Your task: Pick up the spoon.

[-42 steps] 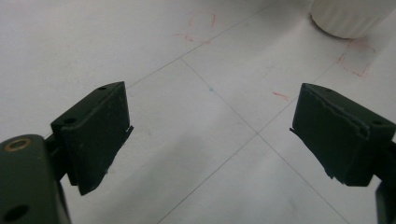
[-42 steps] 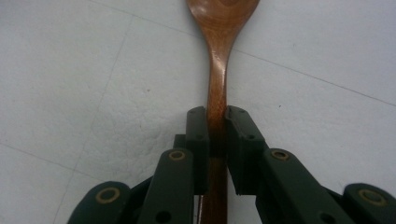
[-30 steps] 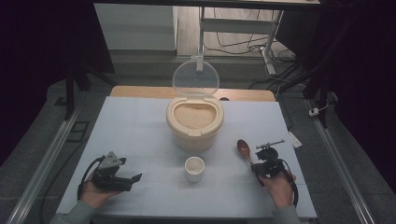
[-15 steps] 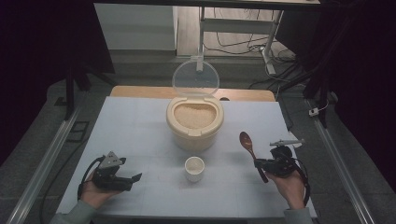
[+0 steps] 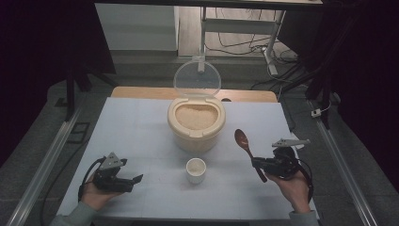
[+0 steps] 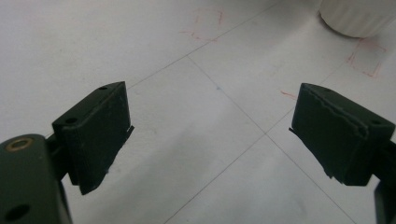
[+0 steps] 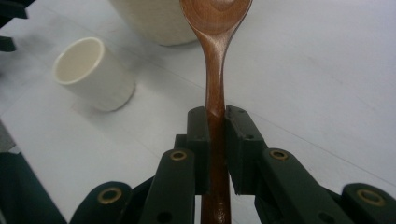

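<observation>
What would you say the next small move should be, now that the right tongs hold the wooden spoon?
Probably carry the spoon forward and left until its bowl is over the open rice container, then dip it in. The right tongs are shut on the handle, the lid stands open, and the small cup in front looks empty, so scooping rice seems the likely step.

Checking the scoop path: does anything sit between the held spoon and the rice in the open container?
Nothing visible does. The right gripper holds the spoon beside the container; its lid stands open, and the cup sits off that path.
</observation>
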Available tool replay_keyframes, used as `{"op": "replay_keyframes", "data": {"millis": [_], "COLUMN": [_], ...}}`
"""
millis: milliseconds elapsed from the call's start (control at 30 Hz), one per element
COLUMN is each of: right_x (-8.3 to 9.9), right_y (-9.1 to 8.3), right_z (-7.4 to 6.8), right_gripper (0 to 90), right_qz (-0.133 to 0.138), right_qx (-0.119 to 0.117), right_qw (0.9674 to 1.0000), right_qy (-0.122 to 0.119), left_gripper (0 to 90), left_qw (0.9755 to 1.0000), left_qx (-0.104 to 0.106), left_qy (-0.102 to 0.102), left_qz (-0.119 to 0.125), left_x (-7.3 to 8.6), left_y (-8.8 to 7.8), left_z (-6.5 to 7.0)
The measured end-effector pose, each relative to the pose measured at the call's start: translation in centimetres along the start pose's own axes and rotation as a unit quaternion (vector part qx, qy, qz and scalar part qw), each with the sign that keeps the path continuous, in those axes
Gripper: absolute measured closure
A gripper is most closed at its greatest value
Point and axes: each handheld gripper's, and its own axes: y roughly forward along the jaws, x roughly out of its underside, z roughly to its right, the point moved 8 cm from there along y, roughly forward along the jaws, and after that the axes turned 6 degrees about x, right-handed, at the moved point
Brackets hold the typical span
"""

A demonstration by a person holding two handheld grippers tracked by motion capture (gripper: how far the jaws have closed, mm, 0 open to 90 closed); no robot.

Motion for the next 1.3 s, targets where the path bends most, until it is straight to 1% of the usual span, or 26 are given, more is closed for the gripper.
{"op": "replay_keyframes", "data": {"millis": [133,167,267,333,467,633,767,967,1000,1033,1300], "right_x": [-0.6,-0.7,-1.2,-1.5,-1.9,-2.6,-3.2,-3.9,-3.9,-4.1,-4.6], "right_y": [-0.5,-0.7,-1.1,-1.3,-1.4,-0.9,-0.5,0.7,0.7,1.1,2.6], "right_z": [-0.9,-1.2,-2.1,-2.7,-3.9,-5.5,-6.6,-7.8,-7.8,-8.2,-9.6], "right_gripper": [80.5,80.5,80.5,80.5,80.5,80.4,80.5,80.5,80.5,80.5,80.4], "right_qz": [0.014,0.015,0.025,0.03,0.039,0.035,0.032,0.024,0.024,0.019,0.005], "right_qx": [-0.014,-0.014,-0.027,-0.032,-0.051,-0.064,-0.074,-0.087,-0.087,-0.091,-0.106], "right_qw": [0.9997,0.9995,0.9985,0.9978,0.9951,0.9914,0.9876,0.982,0.982,0.9803,0.9726], "right_qy": [-0.016,-0.022,-0.04,-0.051,-0.075,-0.108,-0.135,-0.166,-0.166,-0.174,-0.207], "left_gripper": [11.6,11.6,11.6,11.6,11.6,11.6,11.6,11.6,11.6,11.6,11.6], "left_qw": [1.0,1.0,1.0,1.0,1.0,1.0,1.0,1.0,1.0,1.0,1.0], "left_qx": [0.0,0.001,0.001,0.001,0.002,0.004,0.005,0.004,0.004,0.004,0.003], "left_qy": [0.0,0.0,0.0,0.0,-0.001,-0.001,-0.001,0.0,0.0,-0.001,0.0], "left_qz": [0.0,0.0,0.0,0.0,0.001,0.003,0.005,0.004,0.004,0.004,0.002], "left_x": [0.0,0.0,0.0,0.0,-0.1,-0.2,-0.2,-0.2,-0.2,-0.2,-0.2], "left_y": [0.0,0.0,0.0,0.0,0.0,0.0,-0.1,-0.1,-0.1,-0.1,0.0], "left_z": [0.0,0.0,0.0,0.0,0.1,0.1,0.1,0.1,0.1,0.1,0.1]}}
